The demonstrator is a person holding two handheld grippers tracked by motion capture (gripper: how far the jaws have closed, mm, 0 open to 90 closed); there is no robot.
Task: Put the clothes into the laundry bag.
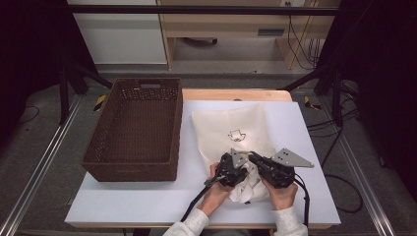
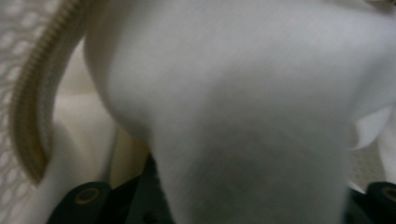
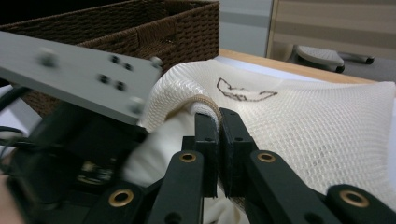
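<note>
A cream mesh bag [image 1: 231, 128] with a small dark drawing lies flat on the table, its mouth toward the person. My right gripper [image 3: 218, 116] is shut on the bag's corded rim [image 3: 205, 100] and holds the mouth lifted; in the high view it [image 1: 252, 157] sits at the bag's near edge. My left gripper [image 1: 243, 168] is right beside it at the mouth, its grey plate [image 3: 79, 74] close by in the right gripper view. A white cloth [image 2: 243, 116] bulges between its jaws and hides the tips, so whether they press on it is unclear. More cloth [image 1: 248, 189] spills below the hands.
A brown woven basket [image 1: 135, 128] stands on the left of the white tabletop [image 1: 147, 201], open side up, nothing visible inside. Cables trail from both grippers toward the table's near edge. A wooden cabinet and floor lie beyond the far edge.
</note>
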